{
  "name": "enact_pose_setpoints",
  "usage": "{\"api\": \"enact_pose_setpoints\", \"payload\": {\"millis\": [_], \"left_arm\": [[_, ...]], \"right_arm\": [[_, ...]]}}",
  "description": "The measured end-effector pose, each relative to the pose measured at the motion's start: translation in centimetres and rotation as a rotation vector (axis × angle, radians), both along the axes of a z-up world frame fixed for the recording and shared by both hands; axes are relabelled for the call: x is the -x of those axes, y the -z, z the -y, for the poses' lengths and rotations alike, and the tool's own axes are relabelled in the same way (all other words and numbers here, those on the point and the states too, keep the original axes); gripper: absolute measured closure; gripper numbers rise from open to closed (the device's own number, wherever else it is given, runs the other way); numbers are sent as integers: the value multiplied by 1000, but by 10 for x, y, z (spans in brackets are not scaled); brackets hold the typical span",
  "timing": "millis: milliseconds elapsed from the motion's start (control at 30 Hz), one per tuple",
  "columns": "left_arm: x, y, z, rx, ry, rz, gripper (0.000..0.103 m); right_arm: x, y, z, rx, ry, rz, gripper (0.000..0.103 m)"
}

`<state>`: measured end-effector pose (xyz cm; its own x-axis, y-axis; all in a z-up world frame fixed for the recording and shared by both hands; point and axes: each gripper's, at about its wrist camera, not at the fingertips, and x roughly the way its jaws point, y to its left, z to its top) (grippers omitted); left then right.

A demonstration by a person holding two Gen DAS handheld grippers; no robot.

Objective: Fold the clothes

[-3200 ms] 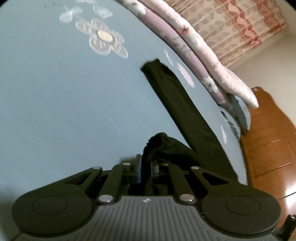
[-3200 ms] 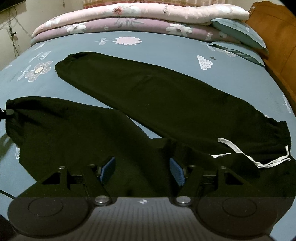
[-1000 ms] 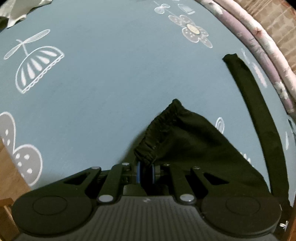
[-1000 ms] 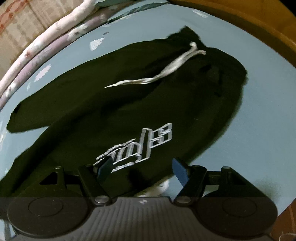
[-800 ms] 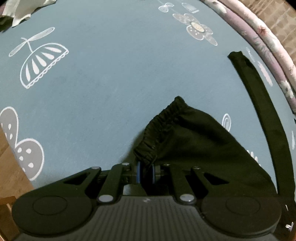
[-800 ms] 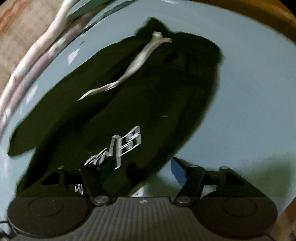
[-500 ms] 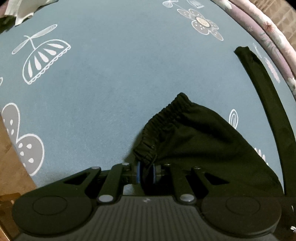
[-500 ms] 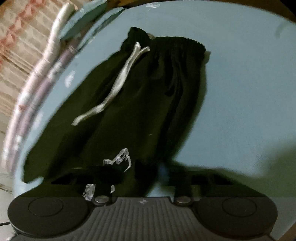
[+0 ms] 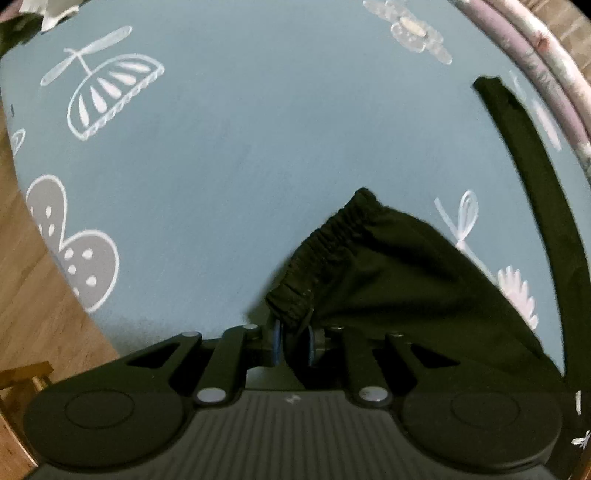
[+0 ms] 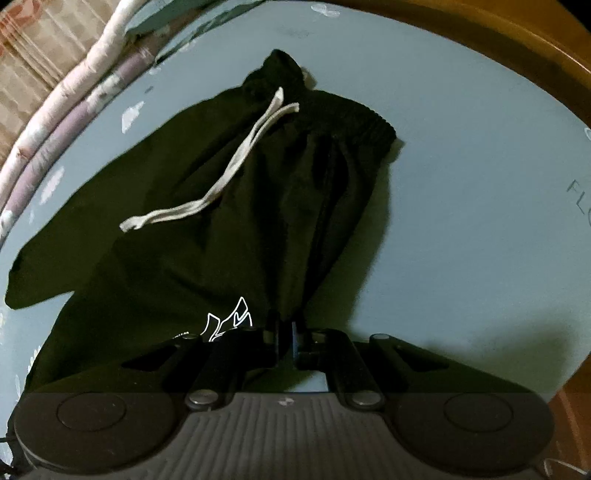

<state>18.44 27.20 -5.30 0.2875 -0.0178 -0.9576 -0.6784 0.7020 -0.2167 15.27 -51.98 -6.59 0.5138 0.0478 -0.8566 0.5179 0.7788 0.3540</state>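
Trousers (image 10: 229,221), black with elastic cuffs and a pale drawstring (image 10: 225,177), lie spread on a blue bed sheet (image 9: 229,155) printed with white flowers and hearts. In the left wrist view the left tongs (image 9: 292,341) are pressed together on the gathered cuff (image 9: 325,254) of one leg; that cuff rises from the pinch toward 1 o'clock, and the leg's cloth fans out toward 3 o'clock. The other leg (image 9: 532,177) runs as a narrow dark strip along the 2 o'clock edge, apart from the held one, its end pointing to 1 o'clock. Folded quilts (image 9: 535,48) sit at the frame's 1 o'clock rim, and wooden floor (image 9: 33,295) shows at 9 o'clock. In the right wrist view the right tongs (image 10: 285,338) are clamped on a bunched edge of the trousers, with pleats drawn from the pinch toward the elastic waistband (image 10: 347,118) at 12 o'clock. White lettering (image 10: 229,319) shows just at 11 o'clock of the pinch. The drawstring crosses the cloth from 12 toward 10 o'clock. A wooden bed frame (image 10: 517,33) curves along 1 o'clock.
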Motion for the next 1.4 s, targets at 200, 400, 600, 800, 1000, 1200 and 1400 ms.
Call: {"api": "enact_pose_setpoints", "payload": {"millis": [200, 400, 600, 800, 1000, 1200, 1400], "left_arm": [[6, 0, -2, -5, -10, 8, 66], [20, -39, -9, -156, 22, 117, 60], [-11, -44, 23, -285, 401, 185, 55], [-36, -19, 16, -341, 515, 184, 54], [-57, -4, 1, -249, 635, 288, 72], [-88, -6, -8, -205, 619, 386, 83], [-112, 6, -16, -153, 613, 349, 77]], "right_arm": [[-4, 9, 0, 40, 40, -67, 82], [-7, -38, 2, 175, 71, 33, 65], [-32, -60, -25, 187, -6, 139, 58], [-49, -52, -59, 156, -71, 134, 58], [-51, -55, -84, 157, -71, 117, 58], [-51, -59, -105, 172, -53, 118, 58], [-58, -64, -122, 187, -57, 115, 56]]}}
